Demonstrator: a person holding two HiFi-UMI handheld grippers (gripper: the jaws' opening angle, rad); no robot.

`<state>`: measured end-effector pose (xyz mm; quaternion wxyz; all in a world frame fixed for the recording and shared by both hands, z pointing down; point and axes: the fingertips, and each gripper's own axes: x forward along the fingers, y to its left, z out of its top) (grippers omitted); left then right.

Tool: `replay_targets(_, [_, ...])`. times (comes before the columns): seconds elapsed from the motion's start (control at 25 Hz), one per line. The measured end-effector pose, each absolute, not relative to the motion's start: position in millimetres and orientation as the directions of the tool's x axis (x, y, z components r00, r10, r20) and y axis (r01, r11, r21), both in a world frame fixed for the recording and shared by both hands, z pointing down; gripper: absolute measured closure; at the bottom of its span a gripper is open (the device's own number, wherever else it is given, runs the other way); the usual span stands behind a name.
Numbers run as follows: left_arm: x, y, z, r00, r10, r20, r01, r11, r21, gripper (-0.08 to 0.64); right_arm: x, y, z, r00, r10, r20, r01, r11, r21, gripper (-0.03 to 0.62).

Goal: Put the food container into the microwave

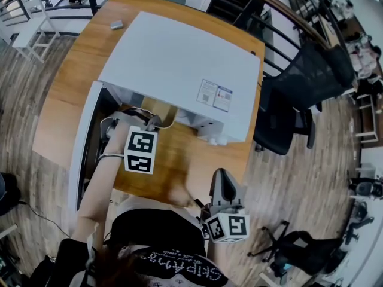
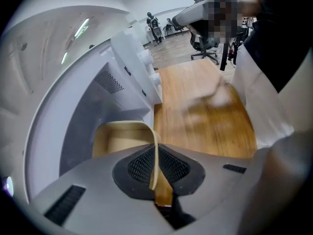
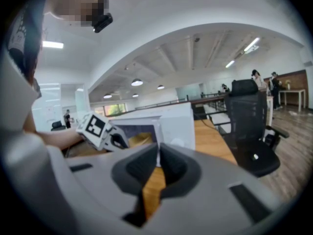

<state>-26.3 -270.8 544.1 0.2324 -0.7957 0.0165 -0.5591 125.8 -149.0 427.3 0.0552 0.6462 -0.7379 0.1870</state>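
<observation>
The open microwave door (image 1: pixel 84 142) stands at the far left. Beside it, the forearm stretches forward and the left claw (image 2: pixel 155 165) reaches into the microwave (image 1: pixel 179 58). Only its own view shows it pinched on the thin rim of the tan food container (image 2: pixel 120 138) in the cavity. The right claw (image 3: pixel 159 163), closed on nothing, hangs over the desk (image 1: pixel 179 160) front edge, well apart, with 1 black chair (image 1: pixel 311 82) further right.

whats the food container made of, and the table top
Food container: thin, matte tan wall, probably paperboard or moulded pulp, though it could be plastic. Table: orange-brown top with faint grain, so wood or a wood-look laminate; I cannot tell which.
</observation>
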Motion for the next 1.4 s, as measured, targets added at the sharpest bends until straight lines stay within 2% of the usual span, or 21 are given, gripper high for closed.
replay_targets(0.52, [-12.3,-311.3,567.1,0.361,-0.317,0.877,0.212,-0.888,-0.408,0.514,128.8,-150.5,445.4,-0.164,-0.918,0.362,-0.970,0.082,-0.230,0.554])
replay_targets(1.2, [2.4,-326.3,581.6,0.370,-0.322,0.872,0.193,-0.891,-0.411,0.514,135.7,-158.9,447.5,-0.158,-0.922,0.354,-0.966,0.070,-0.250,0.554])
replay_targets(1.4, [1.2,-331.7,581.4,0.368,-0.361,0.857,0.189,-0.873,-0.449,0.510,131.6,-161.2,447.5,-0.169,-0.919,0.355,-0.965,0.080,-0.251,0.554])
